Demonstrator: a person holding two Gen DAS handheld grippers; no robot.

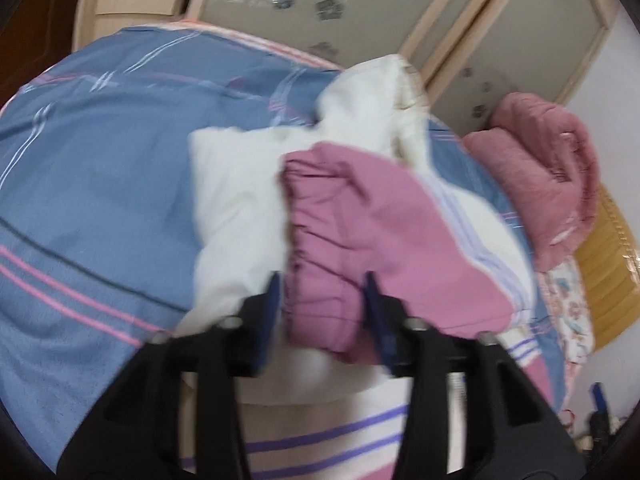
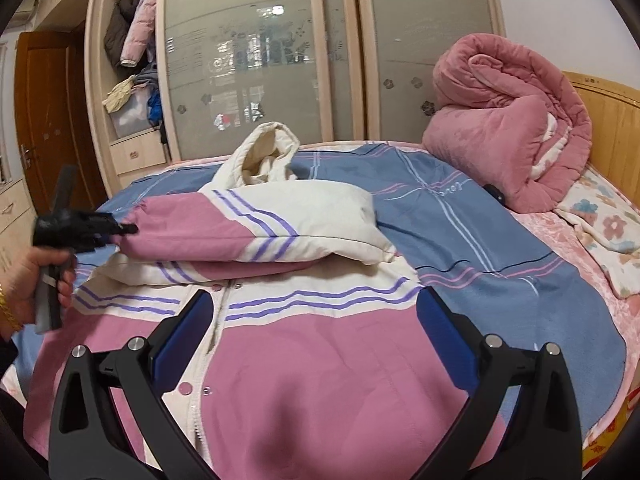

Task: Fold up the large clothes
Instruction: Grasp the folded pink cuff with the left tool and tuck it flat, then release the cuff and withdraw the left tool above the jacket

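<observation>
Sleeve cuff (image 1: 320,304) between parted left tool (image 1: 322,280)

We see soft, even indoor light with faint shadows. The left wrist view is smeared by motion blur, worst on the jacket (image 1: 360,216). The right wrist view is sharp; glare spots sit on the wardrobe doors (image 2: 256,64) at twelve o'clock. Both views bend strongly, with black corners.
</observation>
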